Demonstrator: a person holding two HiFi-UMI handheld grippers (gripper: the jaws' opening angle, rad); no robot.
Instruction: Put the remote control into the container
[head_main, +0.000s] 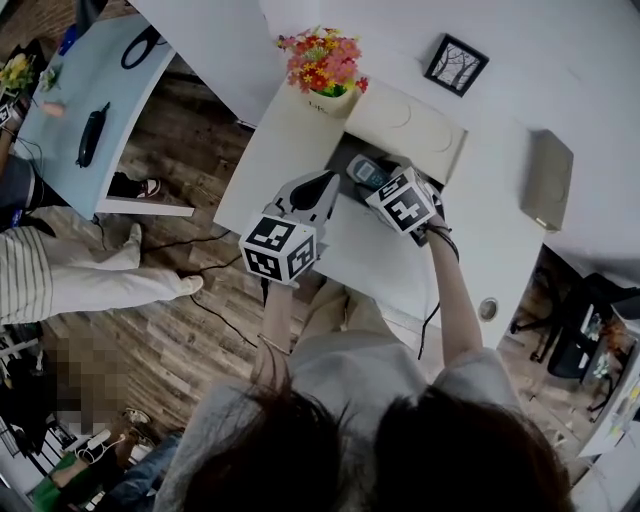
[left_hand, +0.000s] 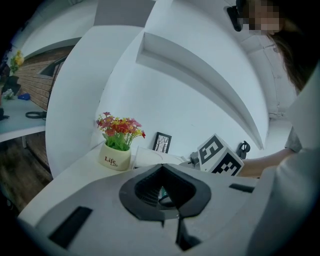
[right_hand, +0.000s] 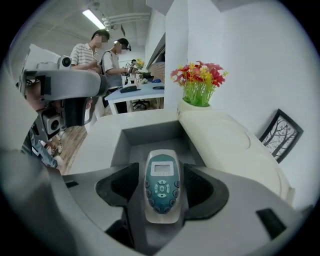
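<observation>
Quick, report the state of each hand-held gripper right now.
Left hand-held gripper: closed, nothing between its jaws.
Right hand-held gripper: closed on the remote control, at the open container.

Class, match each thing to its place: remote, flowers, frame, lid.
Things:
1 remote
2 flowers
3 frame
4 lid

Places:
A against the wall
B held in the right gripper
C beside the open container
D in a pot near the table corner

Pairs: 1-B, 2-D, 3-A, 4-C
</observation>
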